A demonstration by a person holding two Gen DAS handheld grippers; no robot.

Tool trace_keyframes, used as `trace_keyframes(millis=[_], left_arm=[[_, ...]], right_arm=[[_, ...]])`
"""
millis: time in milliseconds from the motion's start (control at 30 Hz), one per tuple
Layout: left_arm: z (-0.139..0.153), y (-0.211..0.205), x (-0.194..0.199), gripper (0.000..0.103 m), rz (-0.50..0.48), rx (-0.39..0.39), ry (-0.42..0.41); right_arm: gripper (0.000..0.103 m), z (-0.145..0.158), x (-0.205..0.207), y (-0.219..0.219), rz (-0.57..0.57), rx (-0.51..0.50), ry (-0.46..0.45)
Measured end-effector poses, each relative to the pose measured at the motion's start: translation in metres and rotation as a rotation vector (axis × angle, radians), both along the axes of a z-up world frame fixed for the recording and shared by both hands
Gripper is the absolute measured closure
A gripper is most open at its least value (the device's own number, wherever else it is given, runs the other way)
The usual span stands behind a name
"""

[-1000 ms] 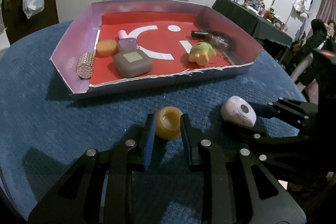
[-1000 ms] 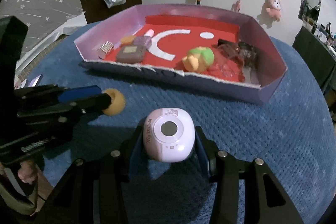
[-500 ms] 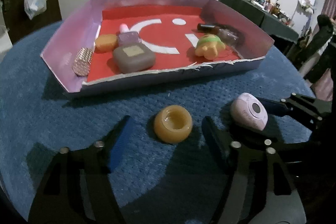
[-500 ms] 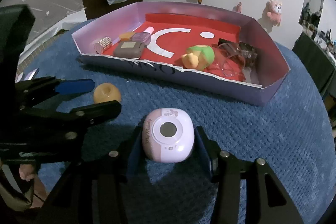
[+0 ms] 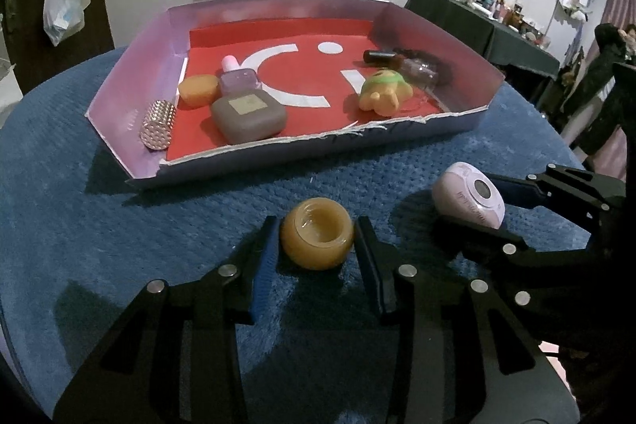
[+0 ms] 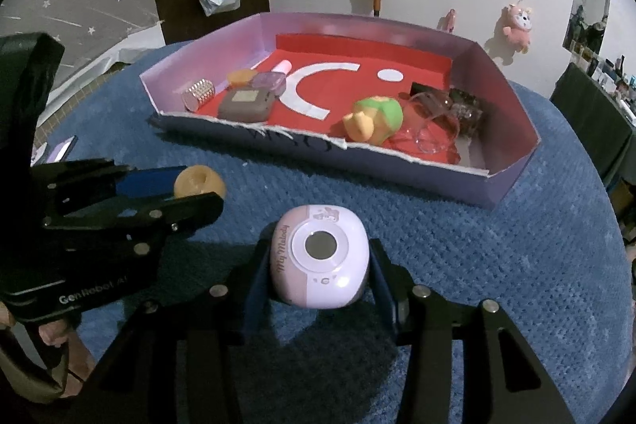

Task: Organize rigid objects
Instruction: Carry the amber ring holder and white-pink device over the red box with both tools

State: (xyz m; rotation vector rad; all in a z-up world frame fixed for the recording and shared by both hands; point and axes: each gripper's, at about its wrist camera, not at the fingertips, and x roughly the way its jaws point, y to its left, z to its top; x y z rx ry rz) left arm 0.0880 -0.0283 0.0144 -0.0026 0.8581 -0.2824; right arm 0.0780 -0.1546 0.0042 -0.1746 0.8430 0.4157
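Note:
A small amber cup (image 5: 317,238) sits mouth-up on the blue cloth, between the pads of my left gripper (image 5: 316,225). The jaws are closing around it, with thin gaps still showing on both sides. The right wrist view shows the amber cup (image 6: 198,181) off to the left, inside the left gripper (image 6: 190,183). My right gripper (image 6: 320,253) is shut on a lilac rounded device (image 6: 320,257), and its pads are tightening against the device's sides. That lilac device (image 5: 471,193) also shows at the right of the left wrist view, just above the cloth.
Behind both grippers is a purple-walled tray (image 5: 278,146) with a red floor. It holds a studded roller (image 5: 158,125), an orange puck (image 5: 197,89), a purple bottle (image 5: 238,78), a brown case (image 5: 248,118), a green-yellow toy (image 5: 383,90) and a clear bottle (image 5: 413,64). Blue cloth (image 6: 516,245) covers the round table.
The left gripper had the amber cup pinched, then opened wide and left it mouth-up on the cloth. Now it has narrowed around the cup again. The right gripper kept hold of the lilac device.

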Motion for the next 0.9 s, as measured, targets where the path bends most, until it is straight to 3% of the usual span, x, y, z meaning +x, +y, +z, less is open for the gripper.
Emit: trace_keyframes(millis=[500, 900], left_arm=[[0.031, 0.0, -0.004, 0.067, -0.025, -0.033, -0.06], [0.049, 0.003, 0.03, 0.067, -0.02, -0.036, -0.073]], right_arm=[[0.053, 0.03, -0.003, -0.002, 0.034, 0.067, -0.025], [0.053, 0.055, 0.036, 0.001, 0.064, 0.1, -0.01]])
